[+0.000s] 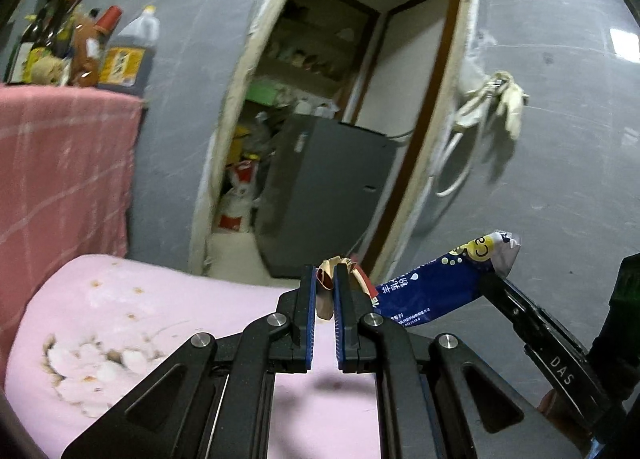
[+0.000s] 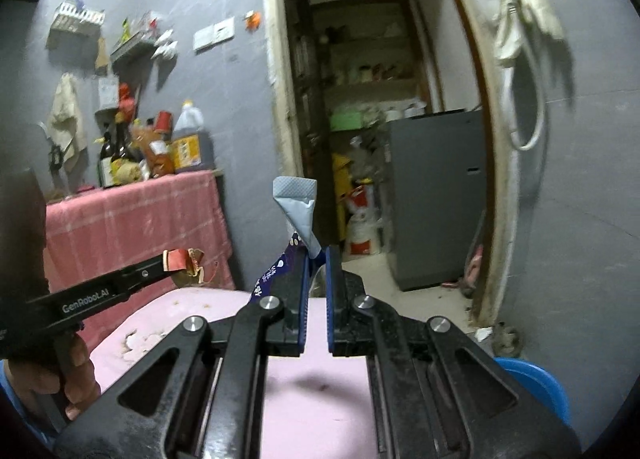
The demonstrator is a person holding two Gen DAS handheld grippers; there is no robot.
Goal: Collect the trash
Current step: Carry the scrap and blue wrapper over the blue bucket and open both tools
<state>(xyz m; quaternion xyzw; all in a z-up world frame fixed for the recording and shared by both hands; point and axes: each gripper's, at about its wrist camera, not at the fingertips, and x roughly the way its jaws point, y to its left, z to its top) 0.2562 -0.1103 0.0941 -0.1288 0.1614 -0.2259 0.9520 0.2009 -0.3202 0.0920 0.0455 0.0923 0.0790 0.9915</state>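
A: What's the left gripper (image 1: 324, 291) got?
B: A crumpled red-and-tan wrapper (image 1: 326, 279), pinched tight above the pink tabletop (image 1: 160, 311).
A: And the right gripper (image 2: 317, 279)?
B: Clamped on a blue sachet (image 2: 298, 207) (silver inside), also held aloft.

Glossy foil sachet (image 1: 440, 283); crumpled paper wrapper (image 1: 326, 291); worn pink tabletop (image 1: 140, 319).
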